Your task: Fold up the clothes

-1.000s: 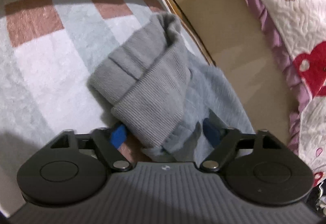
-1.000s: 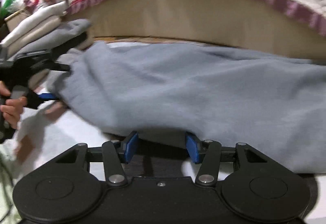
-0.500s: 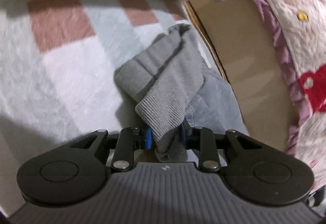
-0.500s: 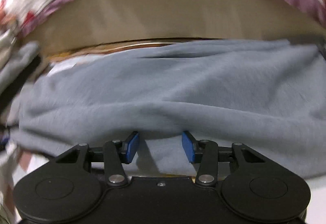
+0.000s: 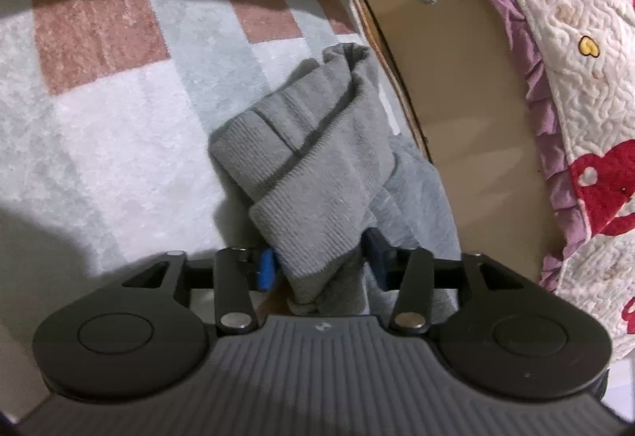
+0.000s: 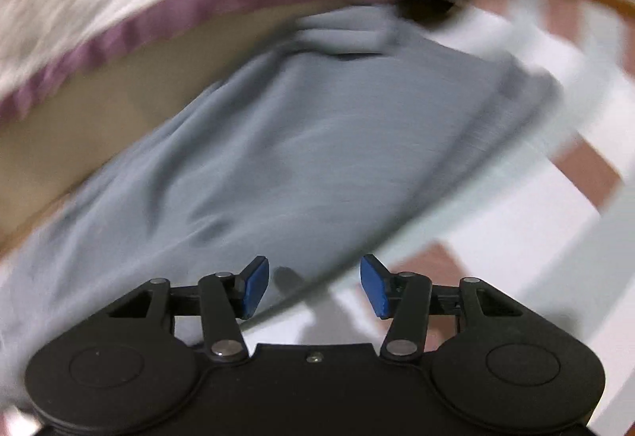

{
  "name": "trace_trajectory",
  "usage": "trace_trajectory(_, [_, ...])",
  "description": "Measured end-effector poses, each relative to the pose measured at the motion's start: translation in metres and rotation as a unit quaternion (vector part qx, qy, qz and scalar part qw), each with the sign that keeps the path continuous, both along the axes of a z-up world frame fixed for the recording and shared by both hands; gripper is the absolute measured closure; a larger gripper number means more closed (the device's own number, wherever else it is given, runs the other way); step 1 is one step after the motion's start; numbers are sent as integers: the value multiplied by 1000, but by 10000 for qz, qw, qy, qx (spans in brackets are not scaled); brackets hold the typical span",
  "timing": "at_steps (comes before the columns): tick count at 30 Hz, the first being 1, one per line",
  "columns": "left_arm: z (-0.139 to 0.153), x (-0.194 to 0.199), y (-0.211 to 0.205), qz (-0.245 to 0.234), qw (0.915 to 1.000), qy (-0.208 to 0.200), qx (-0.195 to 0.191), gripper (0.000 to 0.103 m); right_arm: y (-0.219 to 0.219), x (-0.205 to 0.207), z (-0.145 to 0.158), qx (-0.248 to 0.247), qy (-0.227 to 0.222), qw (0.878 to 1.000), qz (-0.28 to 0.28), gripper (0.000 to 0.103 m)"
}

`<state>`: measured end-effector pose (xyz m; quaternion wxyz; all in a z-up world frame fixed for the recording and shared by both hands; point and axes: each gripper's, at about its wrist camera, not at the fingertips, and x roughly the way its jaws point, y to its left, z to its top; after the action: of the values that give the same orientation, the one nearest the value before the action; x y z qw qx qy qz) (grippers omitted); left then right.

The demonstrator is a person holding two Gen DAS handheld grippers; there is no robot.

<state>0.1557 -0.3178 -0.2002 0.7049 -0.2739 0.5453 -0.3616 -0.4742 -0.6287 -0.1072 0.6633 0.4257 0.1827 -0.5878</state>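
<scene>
Sweatshirt (image 5: 317, 174), soft grey knit, ribbed cuff

The left gripper (image 5: 320, 263) has a ribbed dark-grey housing, two round black side discs, black linkage arms with silver pivot screws, and blue finger pads (image 5: 265, 268). The right gripper (image 6: 314, 287) matches it (smooth black housing, one small centre screw).

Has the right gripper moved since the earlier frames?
Yes. The right gripper has rolled and swung along the grey garment; the bed's purple trim now slants.
</scene>
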Motion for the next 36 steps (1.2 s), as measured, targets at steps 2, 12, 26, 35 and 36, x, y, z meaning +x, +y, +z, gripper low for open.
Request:
trace_trajectory(2, [2, -4, -4, -29, 9999, -91, -65, 38, -4, -27, -7, 73, -554, 9975, -429, 40])
trace_trajectory(12, [36, -6, -13, -222, 9980, -588, 91, 79, -44, -48, -38, -275, -1235, 9805, -1506, 36])
trace_trajectory(26, [54, 16, 13, -386, 9980, 389, -327, 84, -77, -52, 6, -1052, -4, 9903, -908, 96])
trace_trajectory(35, [58, 59, 108, 367, 9969, 690, -81, 85, 8, -73, 8, -306, -17, 9991, 306, 97])
trace_trajectory(36, [52, 58, 112, 368, 9969, 668, 174, 84, 19, -73, 0, -158, -37, 9991, 392, 97])
